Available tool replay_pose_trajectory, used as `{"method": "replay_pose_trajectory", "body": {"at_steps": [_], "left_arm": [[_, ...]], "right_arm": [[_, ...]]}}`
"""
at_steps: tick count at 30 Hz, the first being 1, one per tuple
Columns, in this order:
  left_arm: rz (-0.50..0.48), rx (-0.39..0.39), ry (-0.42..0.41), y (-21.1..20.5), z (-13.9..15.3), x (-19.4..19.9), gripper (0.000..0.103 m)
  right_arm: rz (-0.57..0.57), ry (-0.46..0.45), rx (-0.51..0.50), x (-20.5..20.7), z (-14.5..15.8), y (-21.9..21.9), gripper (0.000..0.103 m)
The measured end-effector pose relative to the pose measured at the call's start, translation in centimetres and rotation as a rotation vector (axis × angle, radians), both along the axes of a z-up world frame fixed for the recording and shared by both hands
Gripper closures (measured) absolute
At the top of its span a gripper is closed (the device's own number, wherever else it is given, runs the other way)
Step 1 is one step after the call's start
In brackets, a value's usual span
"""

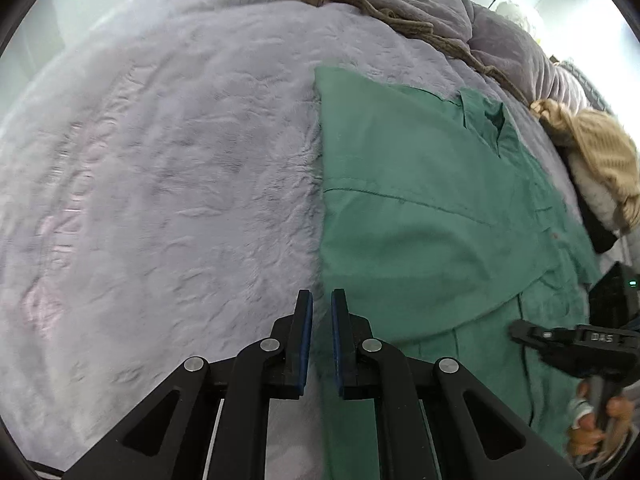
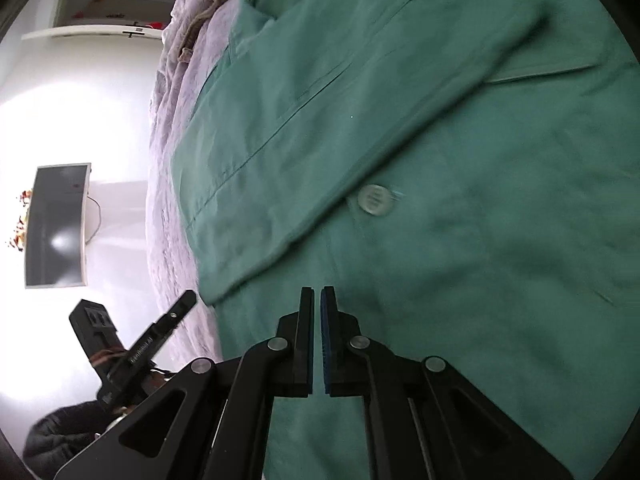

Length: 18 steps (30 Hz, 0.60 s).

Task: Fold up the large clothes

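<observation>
You're hovering both tools over the green shirt [image 1: 420, 208], which is lying spread on the bed's lilac blanket [image 1: 168, 168], one sleeve [image 2: 320, 168] already lying folded across the front beside a pale button [image 2: 374, 199]. Your left tool [image 1: 321, 300] is sitting at the shirt's left edge, fingers nearly closed with a narrow gap, gripping nothing. Your right tool [image 2: 317, 296] is over the shirt body, fingers almost touching, also empty. You're looking mid-fold, I'd say; next you're probably needing to open up and pinch an edge to bring it over.
</observation>
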<state>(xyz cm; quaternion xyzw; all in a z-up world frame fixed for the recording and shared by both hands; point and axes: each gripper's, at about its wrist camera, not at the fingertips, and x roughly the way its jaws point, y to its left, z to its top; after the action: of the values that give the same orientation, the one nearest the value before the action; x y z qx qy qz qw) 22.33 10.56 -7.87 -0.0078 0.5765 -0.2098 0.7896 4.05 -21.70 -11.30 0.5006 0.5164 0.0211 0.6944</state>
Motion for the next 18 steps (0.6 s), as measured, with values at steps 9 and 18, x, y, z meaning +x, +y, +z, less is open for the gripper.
{"method": "replay_pose_trajectory", "body": {"at_steps": [9,18], "left_arm": [[-0.011,0.059,-0.059,-1.4,2.8,-3.6,0.074],[-0.067,0.067,-0.053,-6.2,3.2,-5.9,0.012]], "right_arm": [[-0.078,0.037,-0.053,-5.5,2.5,-2.2,0.064],[-0.139,0.029,-0.073,-9.4,2.7,-6.0,0.040]]}}
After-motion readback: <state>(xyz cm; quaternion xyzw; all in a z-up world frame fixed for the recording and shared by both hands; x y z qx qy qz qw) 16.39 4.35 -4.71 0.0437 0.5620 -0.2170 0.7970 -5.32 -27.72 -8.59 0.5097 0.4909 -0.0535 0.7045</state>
